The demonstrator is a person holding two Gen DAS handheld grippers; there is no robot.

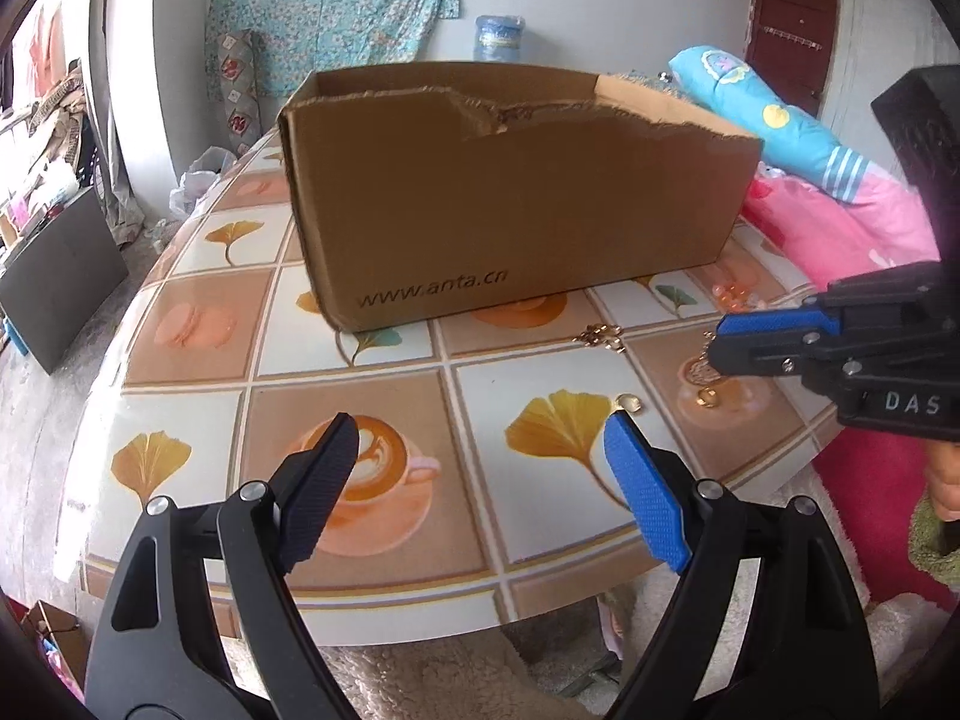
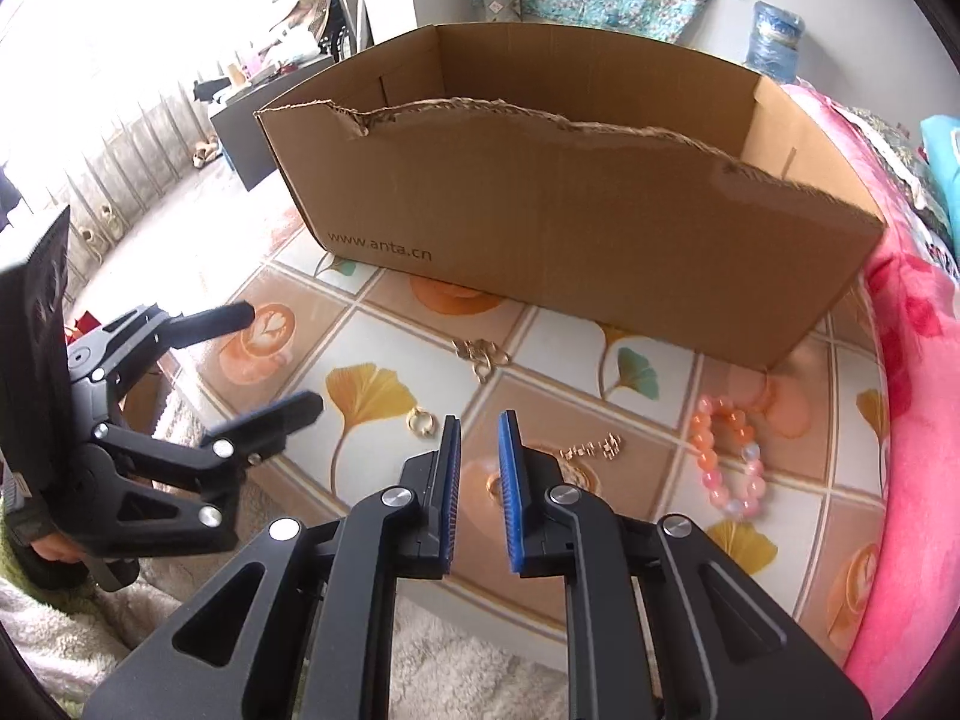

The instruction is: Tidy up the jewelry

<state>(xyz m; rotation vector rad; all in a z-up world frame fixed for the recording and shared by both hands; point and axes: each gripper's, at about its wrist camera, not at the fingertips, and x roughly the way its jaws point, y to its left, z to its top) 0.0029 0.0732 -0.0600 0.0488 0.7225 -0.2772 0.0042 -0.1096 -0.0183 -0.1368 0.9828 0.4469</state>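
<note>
The jewelry lies loose on the tiled-pattern bench [image 2: 600, 360] in front of the torn brown cardboard box [image 2: 570, 210]: a pink and orange bead bracelet [image 2: 726, 456], a tangled thin gold chain [image 2: 480, 354], a small gold ring [image 2: 420, 420] and tiny gold studs [image 2: 591, 449], all light, small and slippery, so I judge the bracelet is best pinched across one stiff bead and the chain at its bunched middle. The right gripper [image 2: 479, 480] hovers over the bench near the studs with its blue pads a narrow gap apart and nothing between them, while the left gripper [image 1: 480, 462] is spread wide and empty. The box reads "www.anta.cn" and the right gripper's body shows "DAS".

Black tongs [image 1: 480, 438], blue ribbed pads [image 2: 509, 498], silver screws [image 2: 399, 498]
</note>
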